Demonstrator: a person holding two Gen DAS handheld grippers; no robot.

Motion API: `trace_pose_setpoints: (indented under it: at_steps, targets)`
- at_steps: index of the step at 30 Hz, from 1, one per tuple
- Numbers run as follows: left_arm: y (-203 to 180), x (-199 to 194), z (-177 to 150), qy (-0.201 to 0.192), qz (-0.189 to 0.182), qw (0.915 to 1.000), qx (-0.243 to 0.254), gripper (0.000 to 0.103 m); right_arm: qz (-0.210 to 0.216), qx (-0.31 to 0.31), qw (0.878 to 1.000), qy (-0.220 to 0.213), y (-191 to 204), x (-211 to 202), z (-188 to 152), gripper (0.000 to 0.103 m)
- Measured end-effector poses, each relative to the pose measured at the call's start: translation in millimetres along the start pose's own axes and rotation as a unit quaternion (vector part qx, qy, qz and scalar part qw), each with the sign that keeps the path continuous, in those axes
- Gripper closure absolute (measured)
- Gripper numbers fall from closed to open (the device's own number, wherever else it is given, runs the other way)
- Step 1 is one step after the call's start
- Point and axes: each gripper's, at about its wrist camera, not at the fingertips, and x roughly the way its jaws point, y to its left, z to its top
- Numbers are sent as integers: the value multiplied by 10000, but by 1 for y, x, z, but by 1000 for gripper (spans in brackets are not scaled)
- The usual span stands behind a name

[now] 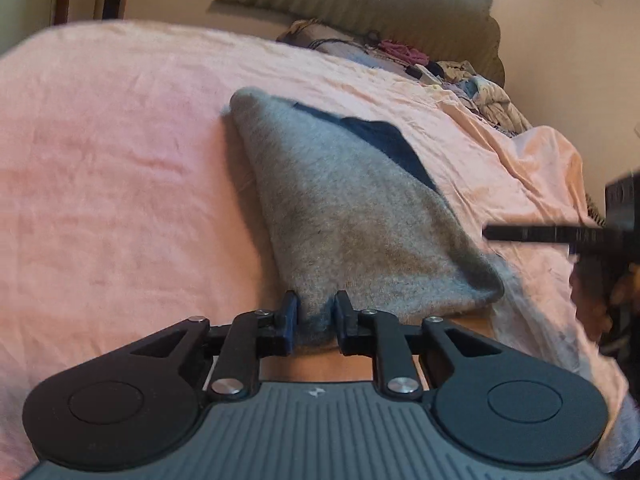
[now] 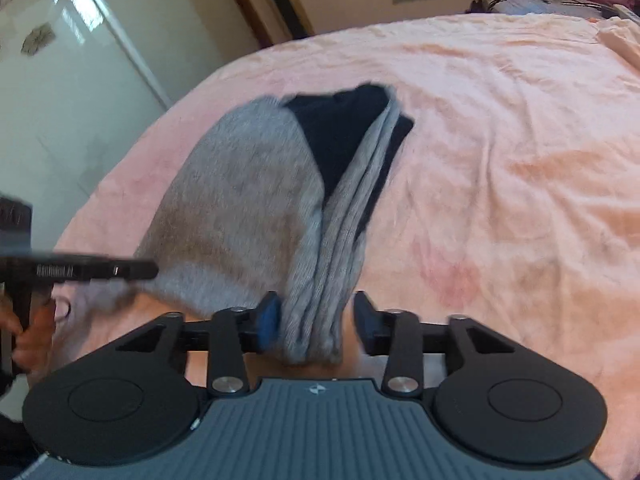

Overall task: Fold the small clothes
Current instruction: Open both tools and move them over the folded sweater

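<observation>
A grey knit garment [image 1: 340, 208] with a dark navy part [image 1: 384, 140] lies folded lengthwise on the pink bedsheet [image 1: 120, 160]. My left gripper [image 1: 317, 316] is shut on its near end, and the cloth is bunched between the pads. In the right wrist view the same garment [image 2: 240, 200] runs away from me, its layered edge hanging between the fingers of my right gripper [image 2: 316, 318]. That gripper is open: the left pad touches the cloth and a gap shows at the right finger [image 2: 366, 320]. Each gripper shows at the side of the other's view.
The pink sheet [image 2: 500, 160] covers the whole bed. Loose clothes [image 1: 420, 60] are piled by the olive headboard [image 1: 360, 0]. A pale patterned door [image 2: 60, 80] stands beyond the bed's left side. A hand [image 2: 28, 340] holds the left gripper's handle.
</observation>
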Motion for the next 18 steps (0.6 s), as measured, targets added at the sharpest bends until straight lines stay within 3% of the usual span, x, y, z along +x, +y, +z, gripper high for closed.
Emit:
trace_pose_setpoints:
  at_steps: [1, 3, 4, 5, 6, 8, 10, 11, 12, 13, 15, 18]
  targets:
    - [-14, -4, 1, -190, 101, 9994, 268, 74, -9, 190, 9993, -310, -5, -5, 13, 30]
    - [-35, -3, 0, -588, 149, 9959, 670, 38, 232, 590, 9955, -711, -17, -7, 41, 27]
    - [-44, 1, -2, -705, 147, 9938, 842, 31, 318, 791, 9929, -832, -22, -1, 56, 27]
    - [-51, 6, -3, -759, 145, 9922, 978, 29, 285, 945, 9914, -856, -24, 9, 71, 30]
    - [-56, 14, -4, -741, 139, 9915, 1061, 29, 242, 1026, 9912, -804, -24, 22, 84, 40]
    - [-61, 32, -6, -483, 70, 9930, 1074, 29, 232, 1139, 9913, -616, -24, 49, 105, 53]
    - [-57, 48, -14, -255, 25, 9949, 980, 29, 139, 1241, 9918, -288, -24, 79, 118, 54]
    - [-55, 50, -17, -322, 14, 9945, 996, 29, -31, 1206, 9927, -84, -23, 96, 121, 59]
    - [-53, 49, -18, -361, -38, 9944, 996, 29, -197, 1040, 9944, 67, -20, 109, 120, 80]
    - [-49, 49, -18, -375, -105, 9948, 940, 29, -397, 751, 9964, 36, -17, 115, 118, 91]
    - [-44, 47, -16, -377, -205, 9957, 821, 29, -325, 655, 9973, -35, -25, 119, 118, 100]
    - [-42, 46, -13, -341, -243, 9961, 772, 29, -34, 1042, 9945, -98, -44, 115, 118, 100]
